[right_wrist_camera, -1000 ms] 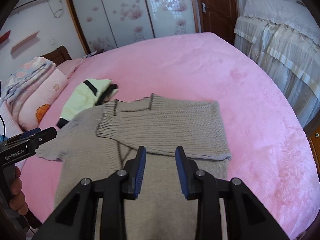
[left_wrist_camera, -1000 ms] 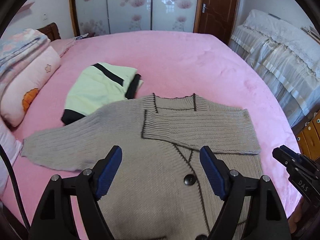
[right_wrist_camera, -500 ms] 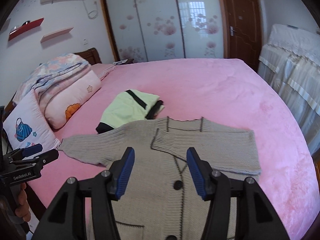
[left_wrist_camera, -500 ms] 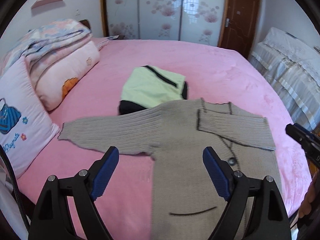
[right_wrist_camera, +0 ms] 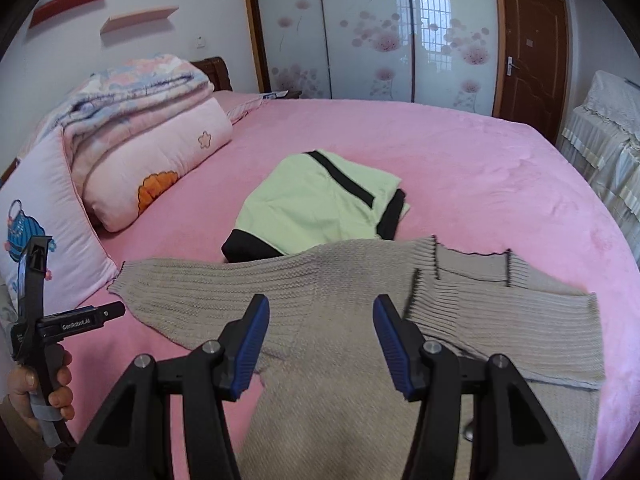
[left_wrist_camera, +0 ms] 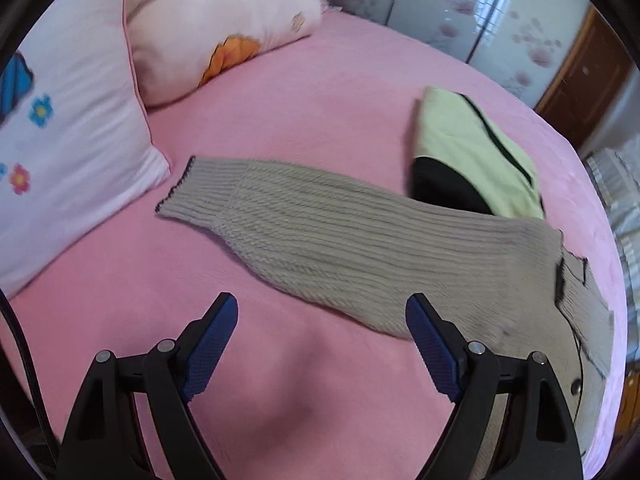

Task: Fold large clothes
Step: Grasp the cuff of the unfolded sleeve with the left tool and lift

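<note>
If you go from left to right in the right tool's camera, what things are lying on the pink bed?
White pillow with a blue bag picture → rolled pink quilt with an orange flower → folded light green garment with black trim → folded-over sleeve of the grey knit cardigan.

A grey-beige ribbed knit cardigan [right_wrist_camera: 352, 300] with dark trim lies flat on the pink bed [right_wrist_camera: 480, 160], front side up. One sleeve [left_wrist_camera: 320, 232] stretches straight out toward the pillows, its ribbed cuff [left_wrist_camera: 192, 192] with a dark edge resting just beside a white flowered pillow [left_wrist_camera: 72, 128]. The other sleeve [right_wrist_camera: 512, 320] is folded across the chest, its dark-edged cuff near the neckline. A dark button [left_wrist_camera: 577, 387] shows on the front placket. The outstretched sleeve's upper part overlaps the edge of a folded pale-green garment [right_wrist_camera: 320, 204] with black bands, which sits just beyond the cardigan toward the middle of the bed.
</note>
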`<action>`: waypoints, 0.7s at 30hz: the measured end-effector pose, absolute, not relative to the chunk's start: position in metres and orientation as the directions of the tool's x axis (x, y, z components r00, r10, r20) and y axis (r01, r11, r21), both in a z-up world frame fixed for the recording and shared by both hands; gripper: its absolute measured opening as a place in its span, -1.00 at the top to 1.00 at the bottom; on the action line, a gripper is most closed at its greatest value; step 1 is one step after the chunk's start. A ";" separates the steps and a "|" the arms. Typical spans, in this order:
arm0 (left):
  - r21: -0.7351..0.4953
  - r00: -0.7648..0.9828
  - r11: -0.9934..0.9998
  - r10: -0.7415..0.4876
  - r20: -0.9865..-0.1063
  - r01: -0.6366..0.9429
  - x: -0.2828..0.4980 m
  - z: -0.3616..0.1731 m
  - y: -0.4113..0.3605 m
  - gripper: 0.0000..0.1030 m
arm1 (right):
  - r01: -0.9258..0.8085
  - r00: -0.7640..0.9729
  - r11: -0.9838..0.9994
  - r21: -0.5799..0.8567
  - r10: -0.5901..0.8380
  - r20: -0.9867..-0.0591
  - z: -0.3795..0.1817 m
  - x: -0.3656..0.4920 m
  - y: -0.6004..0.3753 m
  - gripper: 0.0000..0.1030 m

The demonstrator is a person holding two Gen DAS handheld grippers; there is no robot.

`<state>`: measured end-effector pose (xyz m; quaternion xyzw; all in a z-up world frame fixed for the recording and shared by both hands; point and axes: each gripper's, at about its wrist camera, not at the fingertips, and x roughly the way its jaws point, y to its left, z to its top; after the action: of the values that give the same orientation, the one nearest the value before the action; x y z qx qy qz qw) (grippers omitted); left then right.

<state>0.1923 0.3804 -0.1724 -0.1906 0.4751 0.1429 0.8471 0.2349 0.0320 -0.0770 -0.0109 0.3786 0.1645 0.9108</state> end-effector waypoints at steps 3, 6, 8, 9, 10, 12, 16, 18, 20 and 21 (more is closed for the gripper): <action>-0.252 0.483 0.840 0.014 -0.876 -0.481 0.210 -0.211 0.415 -0.55 | -0.314 0.632 0.944 0.096 0.284 -0.721 -0.099 0.251 0.058 -0.05; -0.330 0.476 0.786 -0.052 -0.878 -0.523 0.223 -0.243 0.441 -0.19 | -0.332 0.600 0.938 0.095 0.288 -0.747 -0.118 0.258 0.077 -0.05; -0.355 0.482 0.753 -0.059 -0.874 -0.553 0.230 -0.259 0.454 -0.18 | -0.345 0.588 0.934 0.091 0.290 -0.755 -0.128 0.259 0.085 -0.05; -0.369 0.491 0.743 -0.062 -0.869 -0.559 0.233 -0.263 0.457 -0.17 | -0.352 0.582 0.932 0.090 0.293 -0.759 -0.132 0.259 0.088 -0.05; -0.377 0.501 0.735 -0.058 -0.864 -0.564 0.235 -0.266 0.459 -0.09 | -0.360 0.576 0.929 0.088 0.296 -0.762 -0.136 0.259 0.091 -0.05; -0.374 0.515 0.730 -0.036 -0.857 -0.572 0.239 -0.268 0.462 0.25 | -0.370 0.569 0.926 0.069 0.285 -0.772 -0.145 0.258 0.093 -0.05; -0.362 0.526 0.719 0.005 -0.851 -0.593 0.244 -0.264 0.465 0.83 | -0.363 0.554 0.930 0.058 0.265 -0.789 -0.157 0.260 0.084 -0.05; -0.321 0.526 0.736 0.055 -0.849 -0.595 0.245 -0.254 0.458 0.85 | -0.349 0.552 0.935 0.060 0.257 -0.793 -0.159 0.263 0.075 -0.05; -0.294 0.551 0.764 0.095 -0.829 -0.575 0.248 -0.230 0.441 0.86 | -0.333 0.553 0.941 0.065 0.251 -0.794 -0.158 0.265 0.064 -0.05; -0.288 0.568 0.779 0.104 -0.816 -0.557 0.251 -0.215 0.430 0.86 | -0.324 0.557 0.944 0.066 0.247 -0.793 -0.157 0.266 0.058 -0.05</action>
<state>0.2509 0.4300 -0.2147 -0.2685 0.4215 0.1957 0.8438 0.2658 0.0577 -0.1565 -0.0441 0.4418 0.1620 0.8813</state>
